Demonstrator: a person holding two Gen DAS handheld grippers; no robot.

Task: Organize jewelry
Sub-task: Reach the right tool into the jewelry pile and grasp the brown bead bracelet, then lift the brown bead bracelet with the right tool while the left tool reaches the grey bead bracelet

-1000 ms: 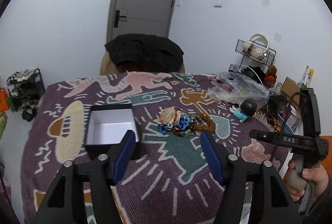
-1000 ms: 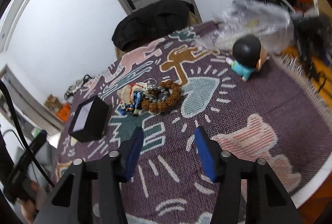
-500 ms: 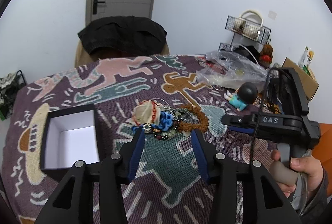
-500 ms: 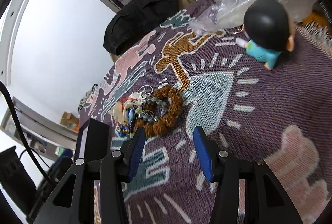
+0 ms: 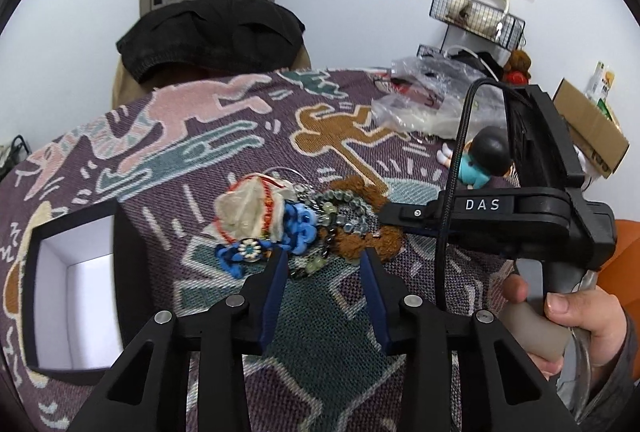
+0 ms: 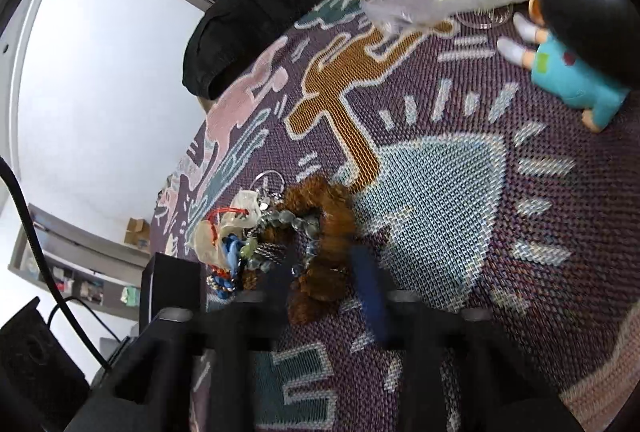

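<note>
A tangled pile of jewelry (image 5: pixel 296 224) lies on the patterned cloth: a brown bead bracelet (image 5: pixel 360 244), grey-green beads, blue pieces and a pale pouch with red cord. My left gripper (image 5: pixel 323 259) is open, its tips at the near edge of the pile. An open black box with white inside (image 5: pixel 76 296) sits left of it. My right gripper (image 6: pixel 326 264) is open and straddles the brown bracelet (image 6: pixel 324 232); in the left wrist view its body (image 5: pixel 500 216) reaches in from the right, its tips hidden.
A blue-clad doll (image 5: pixel 484 159) (image 6: pixel 576 43) lies to the right of the pile. A crumpled clear plastic bag (image 5: pixel 432 99) lies behind it. A chair with a dark jacket (image 5: pixel 216 31) stands at the table's far side. A wire rack (image 5: pixel 476 15) stands by the wall.
Both grippers have moved forward to the jewelry pile. The right gripper now has the brown bracelet between its fingers, and the left tips have reached the pile's near edge.
</note>
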